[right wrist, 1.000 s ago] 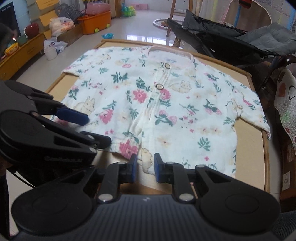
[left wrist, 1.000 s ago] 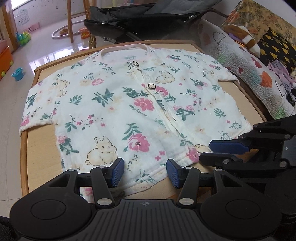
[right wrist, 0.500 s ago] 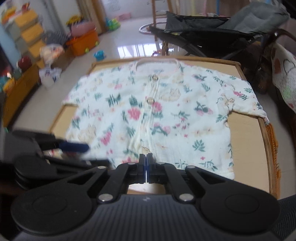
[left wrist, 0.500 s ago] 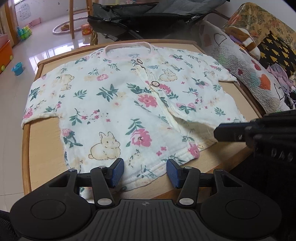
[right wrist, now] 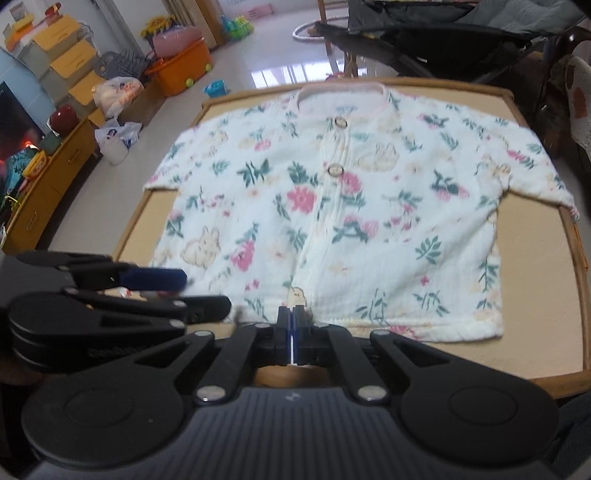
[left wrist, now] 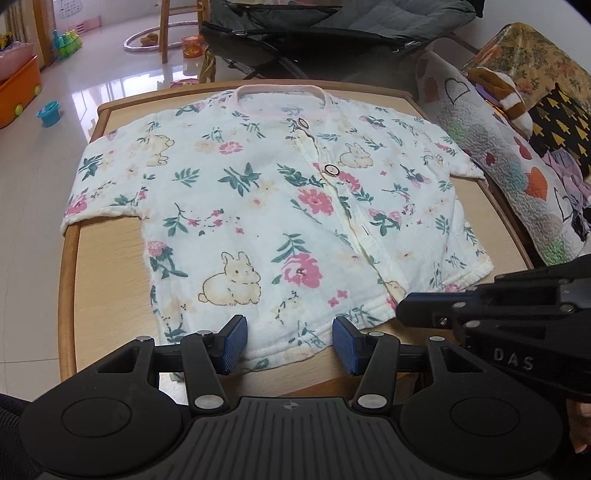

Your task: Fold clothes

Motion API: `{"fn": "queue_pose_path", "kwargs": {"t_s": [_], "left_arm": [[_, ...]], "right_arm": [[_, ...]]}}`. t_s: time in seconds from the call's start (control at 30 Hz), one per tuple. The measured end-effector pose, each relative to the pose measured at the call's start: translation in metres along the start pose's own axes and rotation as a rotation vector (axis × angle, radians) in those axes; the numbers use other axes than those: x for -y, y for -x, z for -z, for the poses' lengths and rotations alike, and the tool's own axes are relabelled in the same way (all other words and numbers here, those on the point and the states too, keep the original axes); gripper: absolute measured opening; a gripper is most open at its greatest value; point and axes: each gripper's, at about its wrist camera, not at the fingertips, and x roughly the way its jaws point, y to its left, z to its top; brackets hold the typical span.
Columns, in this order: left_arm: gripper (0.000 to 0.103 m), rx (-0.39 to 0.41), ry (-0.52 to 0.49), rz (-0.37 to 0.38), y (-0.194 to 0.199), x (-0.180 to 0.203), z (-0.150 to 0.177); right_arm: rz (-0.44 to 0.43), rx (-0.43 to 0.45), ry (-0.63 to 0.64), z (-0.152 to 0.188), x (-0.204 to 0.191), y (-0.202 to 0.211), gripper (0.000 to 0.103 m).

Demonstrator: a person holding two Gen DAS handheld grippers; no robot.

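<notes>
Wooden rounded table (left wrist: 70, 280); crinkled floral shirt (left wrist: 280, 206) flat; right hand-held gripper (right wrist: 291, 334) pinching hem, left hand-held gripper (left wrist: 290, 341) released.

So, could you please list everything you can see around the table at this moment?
shirt: one, white with flowers and rabbits, spread flat on the table
buttons: two visible, pale with dark rims, on the shirt's front placket
table: one, light wood, under the shirt
stroller: one, dark grey, beyond the table
quilt: one, pale with hearts, right of the table
storage bin: one, orange, on the floor at the far left
toy bucket: one, blue, on the floor
left gripper: one, black with blue pads, open, pads either side of the near hem
right gripper: one, black with blue pads, shut on the near hem
</notes>
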Motion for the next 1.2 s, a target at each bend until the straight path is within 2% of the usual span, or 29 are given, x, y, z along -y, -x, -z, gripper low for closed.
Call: {"fn": "queue_pose_path", "kwargs": {"t_s": [0.23,0.37,0.57,0.7,0.83,0.97,1.1,1.2], "left_arm": [[0.053,0.008,0.002,0.007,0.003,0.000,-0.002],[0.053,0.014,0.013,0.002,0.005,-0.004,-0.002],[0.053,-0.004,0.042,-0.028,0.002,-0.016,0.000],[0.053,-0.017,0.066,-0.052,0.001,-0.025,0.004],[0.053,-0.017,0.082,-0.071,0.003,-0.034,0.007],[0.053,-0.018,0.095,-0.084,0.005,-0.038,0.007],[0.053,-0.005,0.109,-0.080,0.008,-0.038,0.004],[0.053,0.007,0.116,-0.071,0.010,-0.036,0.002]], "right_arm": [[-0.036,0.003,-0.050,0.004,0.009,-0.009,0.002],[-0.035,0.003,-0.034,0.004,0.007,-0.004,0.004],[-0.015,0.092,0.025,-0.012,-0.003,0.021,0.005],[-0.019,0.077,0.024,-0.020,-0.007,-0.001,0.005],[-0.024,0.018,0.014,-0.014,-0.010,-0.030,0.004],[-0.016,0.025,0.012,-0.014,-0.011,-0.025,0.004],[-0.001,0.069,0.034,-0.020,-0.012,-0.010,0.005],[0.022,0.037,0.030,-0.018,-0.008,-0.017,0.005]]}}
